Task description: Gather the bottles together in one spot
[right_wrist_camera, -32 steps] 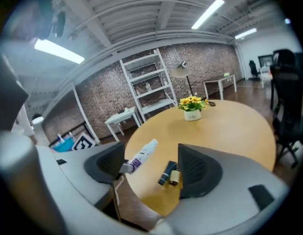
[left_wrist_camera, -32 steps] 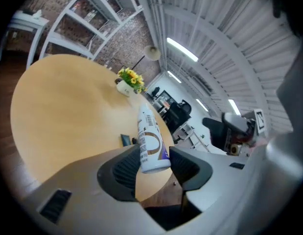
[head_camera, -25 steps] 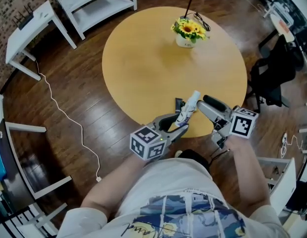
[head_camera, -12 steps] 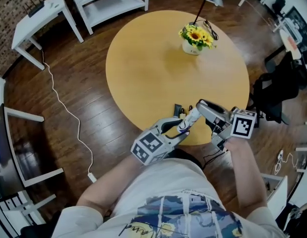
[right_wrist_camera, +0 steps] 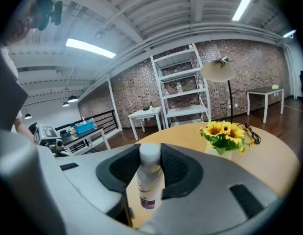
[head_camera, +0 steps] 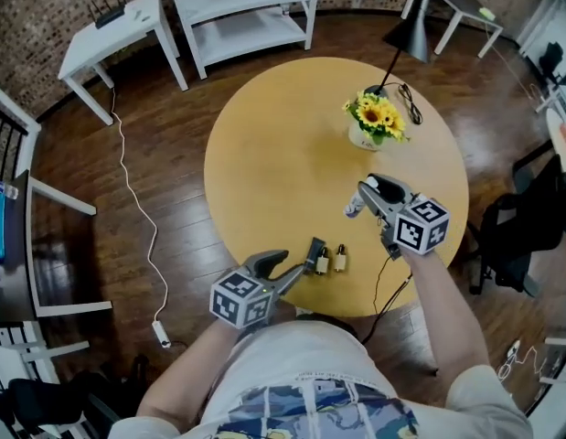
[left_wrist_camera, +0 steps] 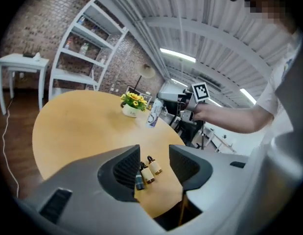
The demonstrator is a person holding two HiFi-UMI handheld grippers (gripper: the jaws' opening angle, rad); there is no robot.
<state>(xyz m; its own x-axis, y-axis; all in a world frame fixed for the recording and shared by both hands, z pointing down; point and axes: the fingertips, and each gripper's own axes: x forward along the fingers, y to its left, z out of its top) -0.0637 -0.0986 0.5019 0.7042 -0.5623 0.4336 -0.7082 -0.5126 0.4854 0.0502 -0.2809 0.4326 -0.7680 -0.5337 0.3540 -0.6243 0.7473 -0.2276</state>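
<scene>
A white bottle (head_camera: pixel 356 206) with a purple label stands upright between the jaws of my right gripper (head_camera: pixel 365 198), above the round yellow table (head_camera: pixel 264 154), right of its middle. The jaws have just been closing and are shut on the bottle (right_wrist_camera: pixel 150 182) below its cap. Two small amber bottles (head_camera: pixel 323 262) (head_camera: pixel 339 260) and a dark one (head_camera: pixel 315 248) sit together near the table's front edge. My left gripper (head_camera: pixel 296 265) is open just left of them with nothing between its pads. In the left gripper view the small bottles (left_wrist_camera: pixel 150 169) show beyond the jaws.
A pot of sunflowers (head_camera: pixel 374 122) stands on the table's far right, with a black lamp (head_camera: pixel 409 35) and its cable behind. A white shelf unit (head_camera: pixel 246 7) and a white side table (head_camera: pixel 113 30) stand beyond. A cable (head_camera: pixel 136 218) runs over the floor at the left.
The white bottle was between both grippers at the table's near edge. Now the right gripper alone has it and has moved it up toward the flowers. The left gripper has drawn back.
</scene>
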